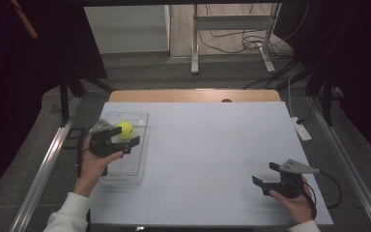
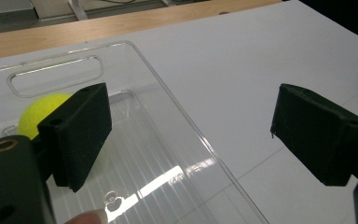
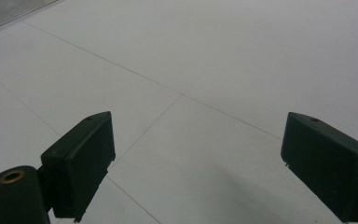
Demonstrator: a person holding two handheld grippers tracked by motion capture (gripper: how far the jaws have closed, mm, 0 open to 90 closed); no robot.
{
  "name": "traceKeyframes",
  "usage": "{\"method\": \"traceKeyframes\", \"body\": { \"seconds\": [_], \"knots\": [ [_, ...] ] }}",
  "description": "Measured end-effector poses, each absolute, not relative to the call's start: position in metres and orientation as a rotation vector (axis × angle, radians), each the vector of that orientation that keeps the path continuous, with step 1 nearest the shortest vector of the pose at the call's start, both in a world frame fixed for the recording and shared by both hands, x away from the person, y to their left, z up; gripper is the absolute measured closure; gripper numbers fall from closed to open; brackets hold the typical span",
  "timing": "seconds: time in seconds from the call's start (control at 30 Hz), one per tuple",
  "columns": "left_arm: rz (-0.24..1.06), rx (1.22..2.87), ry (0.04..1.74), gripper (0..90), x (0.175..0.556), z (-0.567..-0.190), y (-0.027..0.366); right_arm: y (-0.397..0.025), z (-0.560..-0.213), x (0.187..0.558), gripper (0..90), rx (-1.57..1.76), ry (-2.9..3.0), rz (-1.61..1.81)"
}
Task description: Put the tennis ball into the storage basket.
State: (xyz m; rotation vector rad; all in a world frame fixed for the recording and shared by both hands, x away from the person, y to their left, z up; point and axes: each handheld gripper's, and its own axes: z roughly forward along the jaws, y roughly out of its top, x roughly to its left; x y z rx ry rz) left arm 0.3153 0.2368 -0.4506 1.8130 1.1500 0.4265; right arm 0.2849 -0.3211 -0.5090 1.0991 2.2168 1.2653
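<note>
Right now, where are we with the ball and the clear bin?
Done: the yellow ball lies inside the clear bin. In hand: nothing; the left hand-held gripper is open beside the ball, the right hand-held gripper open over bare table. Left: unclear.

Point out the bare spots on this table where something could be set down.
The white tabletop is bare between the clear tray and the right gripper, and along the far edge. The left side is crowded: the tray holds a tennis ball, with the left gripper over it.

Dim, dark-edged room; overhead glare on clear tray (image 2: 177, 182); soft, slightly blurred pictures.
</note>
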Motion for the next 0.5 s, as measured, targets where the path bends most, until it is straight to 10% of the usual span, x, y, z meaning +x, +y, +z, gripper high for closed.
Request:
{"method": "traceKeyframes", "body": {
  "seconds": [0.5],
  "knots": [
    [0.408, 1.827, 1.122, 13.0, 0.287, -0.468, 0.231, -0.322, -0.509, 0.284, 9.7, 1.099, 2.214, 1.267]
  ]
}}
